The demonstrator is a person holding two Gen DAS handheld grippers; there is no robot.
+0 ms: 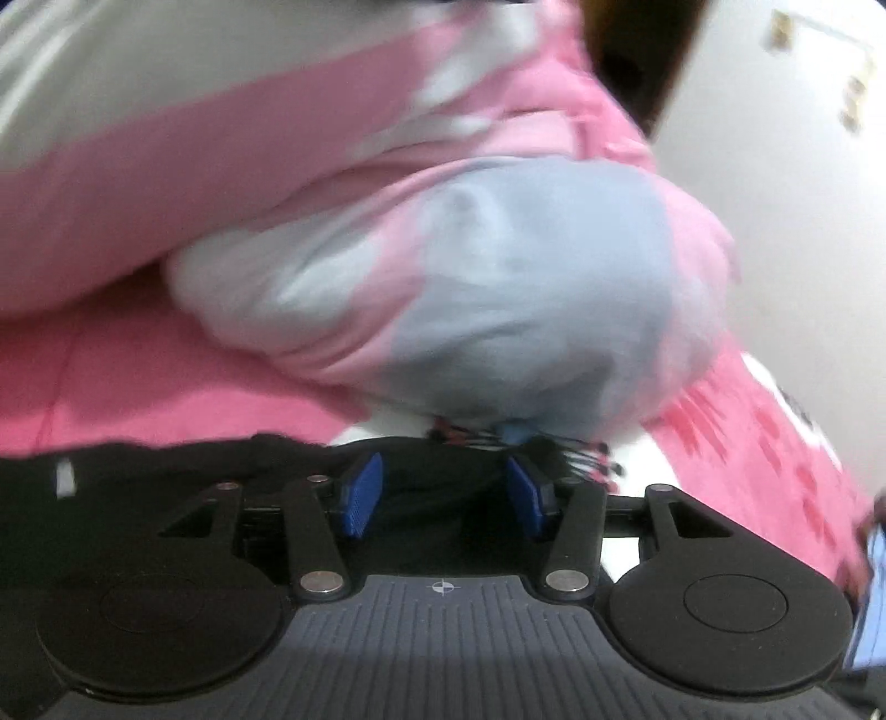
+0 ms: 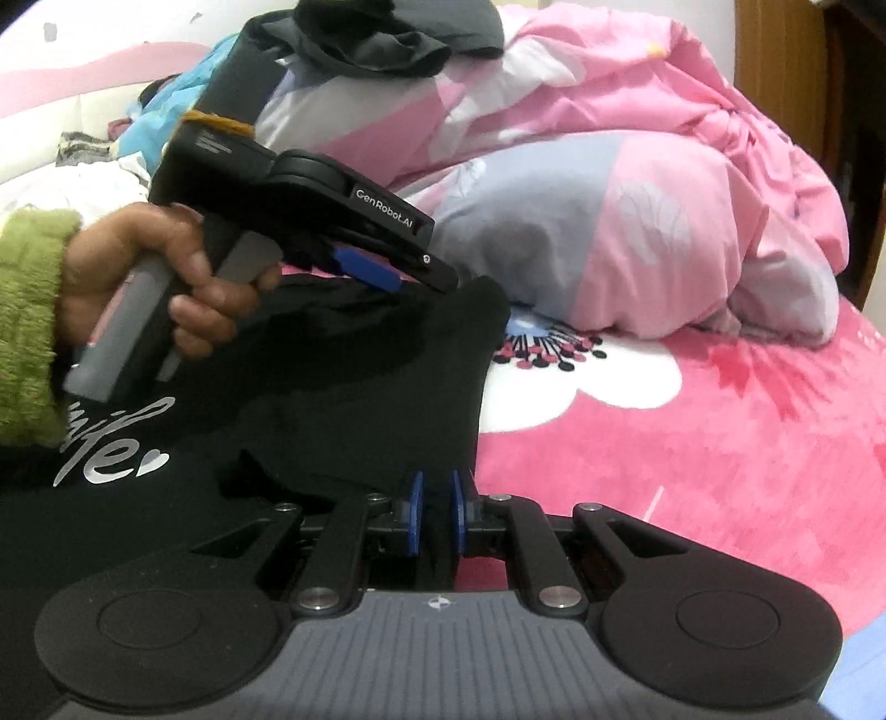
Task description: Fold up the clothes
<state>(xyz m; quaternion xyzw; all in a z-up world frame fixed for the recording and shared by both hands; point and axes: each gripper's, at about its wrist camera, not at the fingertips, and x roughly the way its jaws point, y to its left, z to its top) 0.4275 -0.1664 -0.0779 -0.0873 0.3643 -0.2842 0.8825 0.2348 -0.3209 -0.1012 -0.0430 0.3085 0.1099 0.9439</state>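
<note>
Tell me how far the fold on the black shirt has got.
Early. Done: nothing shows a finished fold. In hand: the right claw is shut on the black shirt edge; the left claw is open over it. Left: the folding itself, plus the dark garment on the duvet.

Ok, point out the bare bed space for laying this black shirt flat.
Free: the pink bedsheet right of the black shirt, in front of the pillow, around its white flower print. Crowded: the pillow and rumpled quilt behind, the clothes pile back left.
</note>
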